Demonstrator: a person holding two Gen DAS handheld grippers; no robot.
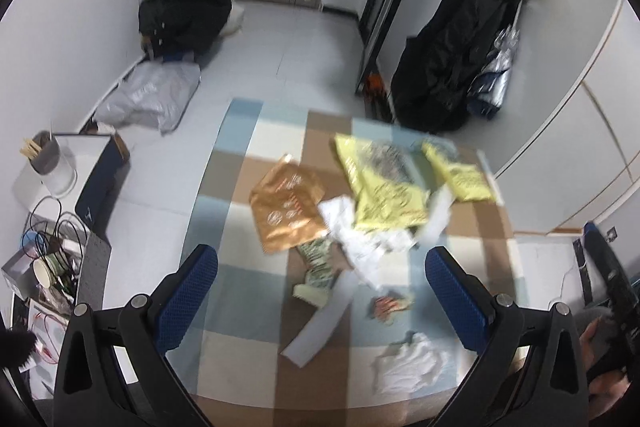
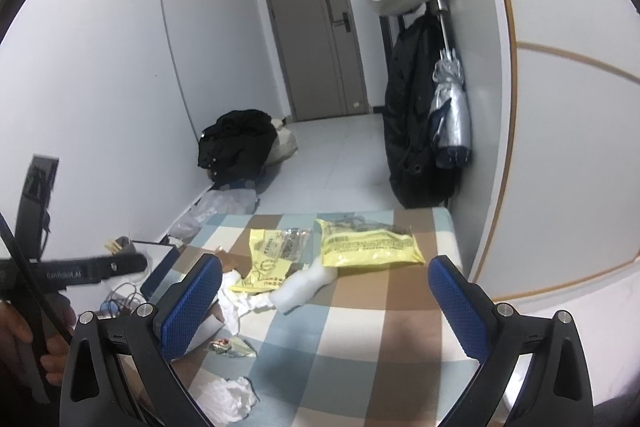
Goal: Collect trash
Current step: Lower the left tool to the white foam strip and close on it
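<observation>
Trash lies on a checked blanket (image 1: 240,327). In the left wrist view I see an orange-brown bag (image 1: 286,205), two yellow plastic bags (image 1: 380,179), white crumpled paper (image 1: 360,239), a long white strip (image 1: 324,319), a small colourful wrapper (image 1: 386,305) and a crumpled white tissue (image 1: 408,359). My left gripper (image 1: 322,299) is open above them, holding nothing. In the right wrist view the yellow bags (image 2: 368,245), a white foam piece (image 2: 306,285), the wrapper (image 2: 232,345) and the tissue (image 2: 228,397) show. My right gripper (image 2: 326,303) is open and empty over the blanket (image 2: 360,347).
A black coat (image 1: 452,59) and a folded umbrella (image 2: 450,115) hang at the right wall. A black clothes heap (image 1: 186,15) and a grey plastic bag (image 1: 150,97) lie on the floor. A cluttered side table with a paper cup (image 1: 46,273) and cables stands left.
</observation>
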